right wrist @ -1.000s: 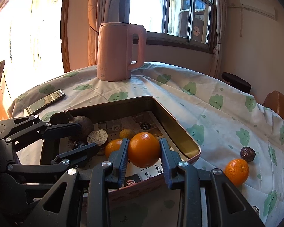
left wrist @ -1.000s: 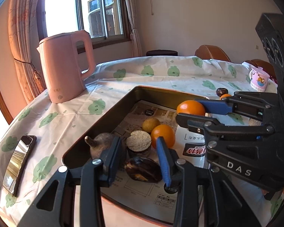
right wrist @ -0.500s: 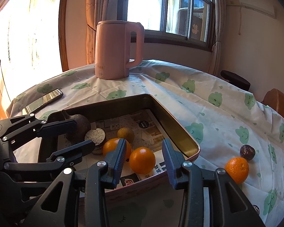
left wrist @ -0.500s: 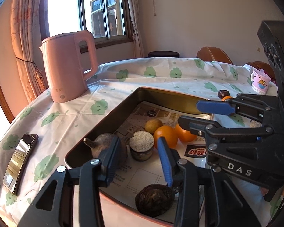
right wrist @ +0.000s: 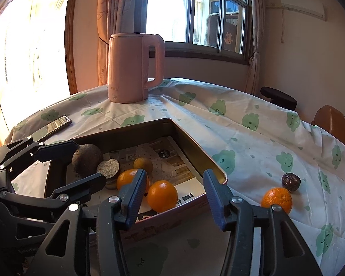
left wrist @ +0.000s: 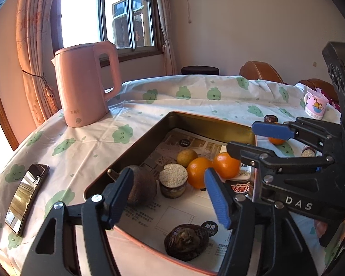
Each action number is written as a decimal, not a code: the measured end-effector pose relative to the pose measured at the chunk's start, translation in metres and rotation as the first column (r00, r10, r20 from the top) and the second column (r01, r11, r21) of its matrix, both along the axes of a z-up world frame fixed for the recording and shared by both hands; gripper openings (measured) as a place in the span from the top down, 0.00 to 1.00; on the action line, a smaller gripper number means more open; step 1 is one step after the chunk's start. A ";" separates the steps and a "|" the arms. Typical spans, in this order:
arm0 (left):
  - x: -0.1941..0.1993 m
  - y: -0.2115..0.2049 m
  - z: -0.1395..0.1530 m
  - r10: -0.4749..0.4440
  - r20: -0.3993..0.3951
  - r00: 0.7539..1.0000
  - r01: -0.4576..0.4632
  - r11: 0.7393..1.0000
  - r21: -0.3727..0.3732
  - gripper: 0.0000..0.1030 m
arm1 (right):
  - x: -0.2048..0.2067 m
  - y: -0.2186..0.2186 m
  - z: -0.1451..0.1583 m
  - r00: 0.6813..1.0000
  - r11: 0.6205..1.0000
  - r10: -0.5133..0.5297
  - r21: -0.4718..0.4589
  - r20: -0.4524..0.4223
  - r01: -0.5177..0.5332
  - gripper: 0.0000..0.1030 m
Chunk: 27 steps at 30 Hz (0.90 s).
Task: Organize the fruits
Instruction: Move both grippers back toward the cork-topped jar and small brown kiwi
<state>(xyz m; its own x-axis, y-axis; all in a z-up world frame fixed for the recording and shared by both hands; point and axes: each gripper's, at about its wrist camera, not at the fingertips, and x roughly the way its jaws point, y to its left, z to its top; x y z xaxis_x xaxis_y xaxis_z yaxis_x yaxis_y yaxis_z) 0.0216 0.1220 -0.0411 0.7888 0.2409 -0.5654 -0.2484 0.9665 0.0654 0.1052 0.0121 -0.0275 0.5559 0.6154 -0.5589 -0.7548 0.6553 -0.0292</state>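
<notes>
Spreading wide with nothing between its blue pads, the right gripper (right wrist: 174, 194) hangs above the near edge of the metal tray (right wrist: 212, 163), and an orange (right wrist: 162, 196) sits loose on the tray's paper lining just beyond the fingertips. The left gripper (left wrist: 168, 199) is likewise spread apart and empty, poised over the tray's near left side; a dark wrinkled fruit (left wrist: 186, 241) lies free on the lining just below its fingers. Deeper in the tray, close together, sit a second orange (left wrist: 199, 172), a small yellowish fruit (left wrist: 187, 157), a cut fruit with a pale flat top (left wrist: 173, 180) and a large brown round fruit with a stem (left wrist: 141, 185). Outside the tray, on the cloth to its right, another orange (right wrist: 276, 200) rests just beside a small dark fruit (right wrist: 291, 181). A pink kettle (right wrist: 134, 67) stands beyond the tray's far corner and a phone (left wrist: 25, 197) lies to the tray's left. Judging by this, both hands are between placements. The next move probably calls for the right gripper to swing out to the fruit on the cloth, straddle one piece and close gently so that it does not roll.
</notes>
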 end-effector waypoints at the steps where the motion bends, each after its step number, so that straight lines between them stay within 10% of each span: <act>1: 0.000 -0.001 0.000 -0.003 0.000 1.000 0.003 1.000 0.001 0.35 | 0.000 -0.001 0.000 1.000 1.000 -0.004 -0.002 0.004 0.004 0.48; 27: 0.018 -0.067 0.007 -0.153 0.001 0.988 0.153 0.988 -0.017 0.25 | 0.010 -0.171 -0.009 0.962 0.960 -0.271 -0.082 -0.032 0.267 0.38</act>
<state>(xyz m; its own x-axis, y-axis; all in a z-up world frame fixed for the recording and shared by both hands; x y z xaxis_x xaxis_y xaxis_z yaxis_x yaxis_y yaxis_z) 0.0398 0.0555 -0.0339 0.8153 0.1076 -0.5689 -0.0975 0.9941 0.0483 0.1156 -0.1588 -0.0363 0.6697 0.4008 -0.6252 -0.5525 0.8315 -0.0588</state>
